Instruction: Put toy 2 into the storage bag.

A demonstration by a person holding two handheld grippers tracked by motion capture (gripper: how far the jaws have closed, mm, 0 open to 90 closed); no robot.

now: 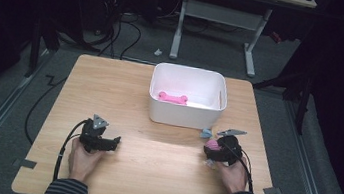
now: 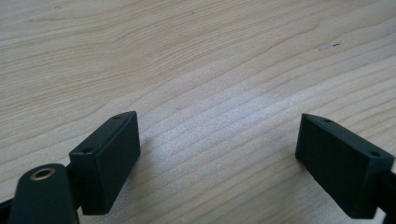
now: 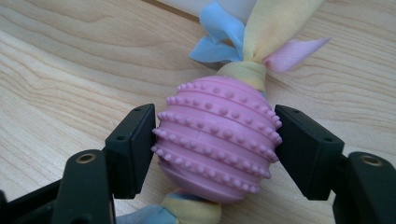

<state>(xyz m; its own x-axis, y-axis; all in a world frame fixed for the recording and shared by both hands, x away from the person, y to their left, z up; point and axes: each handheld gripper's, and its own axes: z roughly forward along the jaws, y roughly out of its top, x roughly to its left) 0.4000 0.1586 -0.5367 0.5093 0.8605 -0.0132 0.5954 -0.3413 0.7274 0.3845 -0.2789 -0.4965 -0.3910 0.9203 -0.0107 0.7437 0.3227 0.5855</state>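
Here we clamped the right gripper (image 3: 215, 144) on a studded pink rubber ball (image 3: 217, 140) with cloth tails near the table's (image 1: 151, 165) right edge, apparently bound for the white plastic bin (image 1: 158, 110); our left gripper (image 2: 219, 163) gaped empty.

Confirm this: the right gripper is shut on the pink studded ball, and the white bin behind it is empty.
Not quite. The right gripper is shut on the pink studded ball, but the white bin isn't empty: the high view shows a pink bone-shaped toy lying inside it.
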